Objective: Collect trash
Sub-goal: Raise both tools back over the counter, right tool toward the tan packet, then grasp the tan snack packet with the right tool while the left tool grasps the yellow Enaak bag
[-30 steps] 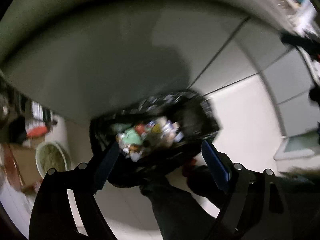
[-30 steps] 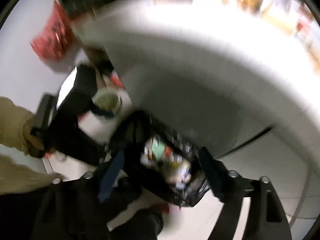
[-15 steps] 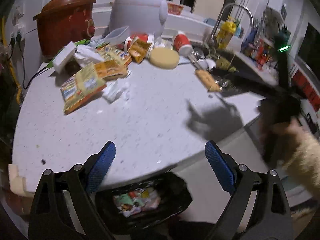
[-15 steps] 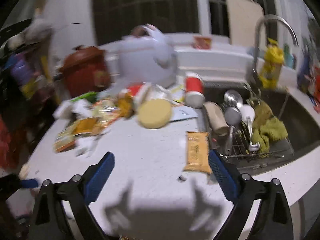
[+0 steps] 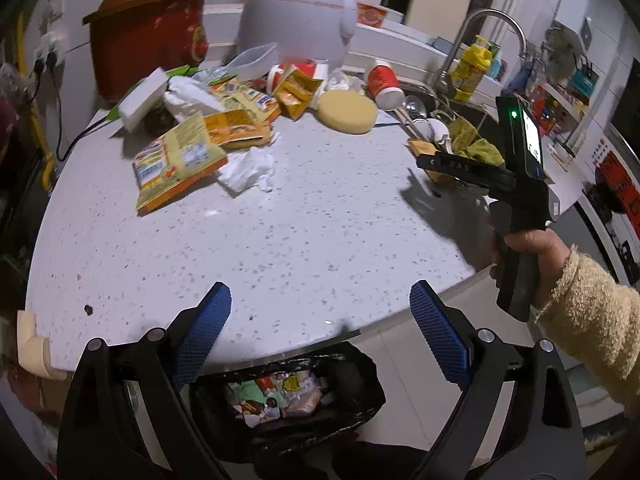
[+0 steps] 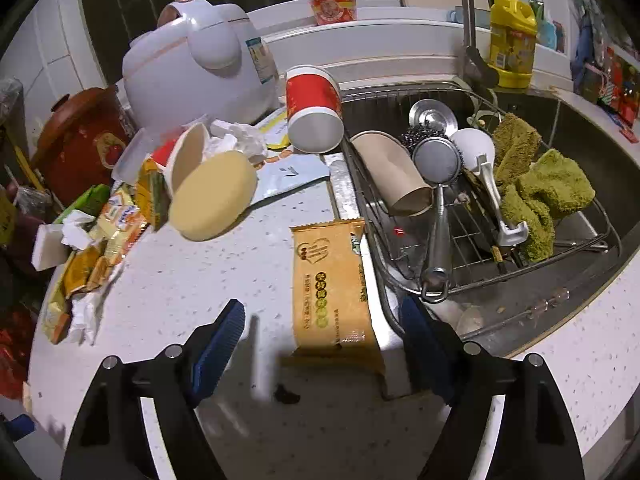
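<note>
Counter, speckled white, carries a heap of wrappers and crumpled tissue near its far left. Below its near edge sits the black-lined trash bin, full of scraps. An orange packet lies beside the sink rack, ahead of the right claw, whose jaws have just been closing yet stand apart, empty. The left claw gapes empty too.

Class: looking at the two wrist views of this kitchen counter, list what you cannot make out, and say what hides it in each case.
- Left wrist view: the orange packet by the sink is mostly hidden behind the right tongs.
- Left wrist view: the black trash bag below the counter edge; its contents are too small to identify.
- Right wrist view: print on the orange packet is too small to read.
- Right wrist view: the snack wrappers overlap, so no count.
</note>
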Available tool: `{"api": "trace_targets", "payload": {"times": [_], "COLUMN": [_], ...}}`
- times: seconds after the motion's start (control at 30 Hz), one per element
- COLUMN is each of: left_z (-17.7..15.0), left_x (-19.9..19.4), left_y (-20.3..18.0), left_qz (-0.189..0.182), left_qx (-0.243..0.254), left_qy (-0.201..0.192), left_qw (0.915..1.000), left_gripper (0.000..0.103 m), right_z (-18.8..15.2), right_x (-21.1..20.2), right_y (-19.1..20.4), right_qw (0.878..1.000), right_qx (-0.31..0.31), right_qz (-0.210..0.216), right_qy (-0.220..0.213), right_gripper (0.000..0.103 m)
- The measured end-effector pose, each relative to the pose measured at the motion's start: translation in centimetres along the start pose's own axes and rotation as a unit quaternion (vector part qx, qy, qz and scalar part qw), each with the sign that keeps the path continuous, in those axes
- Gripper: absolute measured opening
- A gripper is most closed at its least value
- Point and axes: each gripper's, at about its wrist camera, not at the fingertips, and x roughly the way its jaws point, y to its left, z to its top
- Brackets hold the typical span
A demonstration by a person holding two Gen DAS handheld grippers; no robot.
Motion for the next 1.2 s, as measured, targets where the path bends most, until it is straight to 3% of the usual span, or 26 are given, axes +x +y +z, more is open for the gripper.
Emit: {"api": "trace_targets", "payload": {"times": [0.1, 0.17, 0.23, 0.43, 0.6, 0.9, 0.93, 1.07, 1.2], "left_z": [0.1, 0.0, 0.1, 0.2, 0.2, 0.2, 0.3, 1.6, 4.5], "left_x": [-0.2, -0.2, -0.1, -0.1, -0.1, 0.0, 0.0, 1.2, 3.4], "left_y": [0.5, 0.6, 0.7, 0.8, 0.8, 1.5, 1.7, 3.7, 7.5], "left_qz": [0.002, 0.005, 0.006, 0.007, 0.009, 0.020, 0.022, 0.049, 0.068], "left_qx": [-0.008, -0.007, -0.006, -0.005, -0.001, -0.008, -0.008, -0.014, -0.061], "left_qy": [-0.004, -0.006, -0.007, -0.010, -0.009, -0.009, -0.013, -0.016, -0.019], "left_qw": [1.0000, 0.9999, 0.9999, 0.9999, 0.9999, 0.9997, 0.9996, 0.9986, 0.9957], "left_gripper": [0.089, 0.089, 0.089, 0.089, 0.089, 0.089, 0.089, 0.089, 0.089], "right_z": [0.0, 0.0, 0.0, -0.8, -1.7, -1.1, -1.0, -0.8, -0.6], "right_x": [0.3, 0.2, 0.1, -1.3, -1.4, -0.5, -0.8, -3.0, -5.3], "right_y": [0.0, 0.1, -0.4, -0.6, -0.1, 0.7, 0.7, 1.6, 2.4], "right_qw": [1.000, 0.999, 0.999, 0.999, 1.000, 1.000, 1.000, 0.999, 0.997], "right_qx": [-0.008, -0.018, -0.016, -0.017, -0.016, -0.024, -0.022, -0.028, -0.015], "right_qz": [-0.012, -0.030, -0.033, -0.034, -0.018, -0.012, -0.006, 0.039, 0.074], "right_qy": [0.002, 0.003, 0.003, -0.005, 0.003, 0.004, 0.001, -0.005, -0.016], "right_gripper": [0.068, 0.053, 0.045, 0.054, 0.054, 0.040, 0.032, 0.032, 0.032]}}
